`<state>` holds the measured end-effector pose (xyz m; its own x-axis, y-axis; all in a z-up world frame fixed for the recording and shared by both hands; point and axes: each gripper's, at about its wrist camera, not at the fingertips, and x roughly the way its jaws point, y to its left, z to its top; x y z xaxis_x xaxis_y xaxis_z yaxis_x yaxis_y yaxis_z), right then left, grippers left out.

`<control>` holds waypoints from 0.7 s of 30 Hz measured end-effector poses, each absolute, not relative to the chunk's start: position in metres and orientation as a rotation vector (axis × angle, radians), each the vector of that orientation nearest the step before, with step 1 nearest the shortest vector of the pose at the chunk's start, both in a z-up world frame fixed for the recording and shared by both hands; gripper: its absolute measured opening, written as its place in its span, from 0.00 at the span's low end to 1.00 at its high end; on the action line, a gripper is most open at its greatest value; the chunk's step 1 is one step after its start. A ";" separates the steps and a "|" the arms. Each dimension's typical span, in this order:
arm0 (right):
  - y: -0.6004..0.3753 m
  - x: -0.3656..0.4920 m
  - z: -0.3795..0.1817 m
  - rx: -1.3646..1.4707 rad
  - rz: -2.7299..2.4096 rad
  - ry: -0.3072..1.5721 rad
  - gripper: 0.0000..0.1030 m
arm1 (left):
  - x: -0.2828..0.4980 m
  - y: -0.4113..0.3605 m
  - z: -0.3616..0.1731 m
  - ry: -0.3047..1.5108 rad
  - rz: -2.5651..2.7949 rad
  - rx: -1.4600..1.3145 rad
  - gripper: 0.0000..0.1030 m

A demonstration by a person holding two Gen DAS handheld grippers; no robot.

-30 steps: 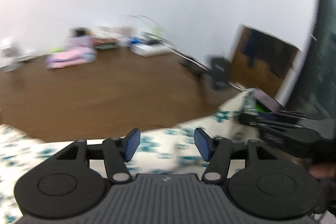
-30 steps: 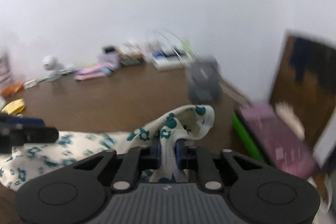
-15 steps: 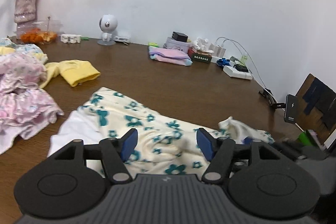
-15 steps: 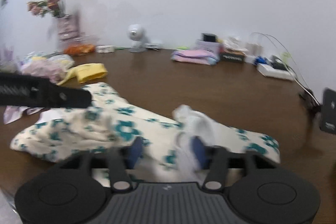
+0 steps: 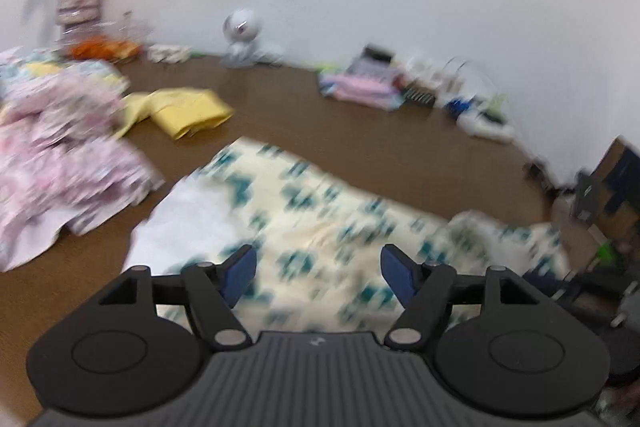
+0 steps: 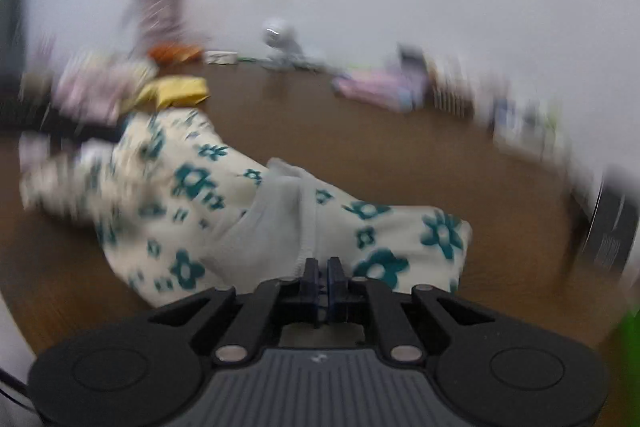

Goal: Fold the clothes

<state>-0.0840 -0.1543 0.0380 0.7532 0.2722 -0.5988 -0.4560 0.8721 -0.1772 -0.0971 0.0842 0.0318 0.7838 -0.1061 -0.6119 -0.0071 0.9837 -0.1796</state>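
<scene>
Cream fabric with teal flowers, that's the garment (image 5: 320, 227) lying spread across the middle of the brown table (image 5: 360, 143), running toward its right edge. The left gripper (image 5: 318, 271) is hovering over the near side of it with its jaws opening wide, nothing pinched between the blue pads. The right gripper (image 6: 322, 277) is sitting squeezed nearly all the way together right at the garment's white inner lining (image 6: 276, 223); too blurry to say if it's actually pinching cloth. A pink pile of clothes (image 5: 60, 155) is sitting at the left edge, with a yellow folded piece (image 5: 188, 111) just beside it.
</scene>
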 end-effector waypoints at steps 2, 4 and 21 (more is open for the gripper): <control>-0.149 -0.092 0.051 -0.439 0.458 0.573 0.16 | -0.112 0.090 0.028 0.709 -0.003 -0.203 0.73; -0.163 -0.081 0.082 -0.426 0.594 0.568 0.51 | -0.123 0.098 0.021 0.749 0.044 -0.250 0.76; 0.016 0.157 0.044 -0.489 1.107 0.996 0.09 | -0.051 0.124 0.008 0.751 0.077 -0.270 0.12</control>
